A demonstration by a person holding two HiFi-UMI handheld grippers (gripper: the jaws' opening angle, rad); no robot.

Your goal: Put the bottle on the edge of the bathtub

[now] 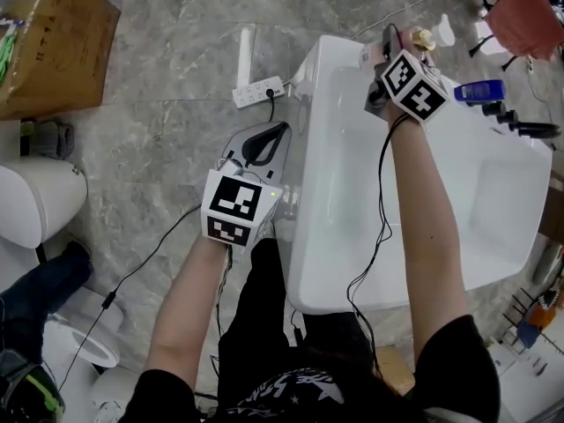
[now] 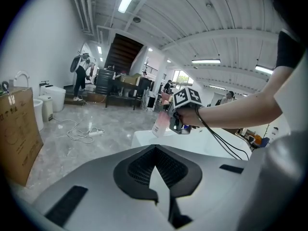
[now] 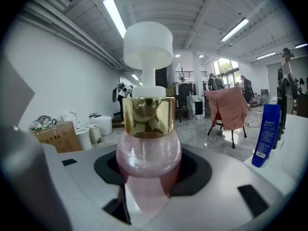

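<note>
Seen from above, looking steeply down: two bare forearms in short black sleeves are stretched fwd, each w/ a hand-held gripper topped by a cube of black-&-white square markers.

Nearest, the left gripper (image 1: 280,130) is held low over the floor, just beside the bathtub's (image 1: 441,201) left wall. Its smooth grey shells & ribbed black pads are drawn together at the tips, w/ nothing held btwn them. A glossy white toilet (image 1: 26,205) is seen at the left edge.

The bathtub is a white, glossy, rounded rectangle w/ a broad flat rim.

Further on, the right gripper (image 1: 385,63) is raised at the tub's far left corner. Its jaws are spread fairly wide & clamped on the bottle (image 3: 148,155): a bulbous body of clear pink, glittery plastic, a shiny gold collar & a matte white, mushroom-shaped pump top. The bottle is held tilted over the corner rim. Whether its base touches the rim can't be told.

Beyond, on the far rim, a slim blue bottle (image 1: 480,90) w/ a white label is stood upright, w/ black tap fittings (image 1: 522,129) just beside it.

On the grey, veined marble floor (image 1: 176,51) a white power strip (image 1: 258,91) & a brown cardboard box (image 1: 53,47) are seen. Farthest off, a pink cloth (image 3: 226,107) is draped over a chair.
</note>
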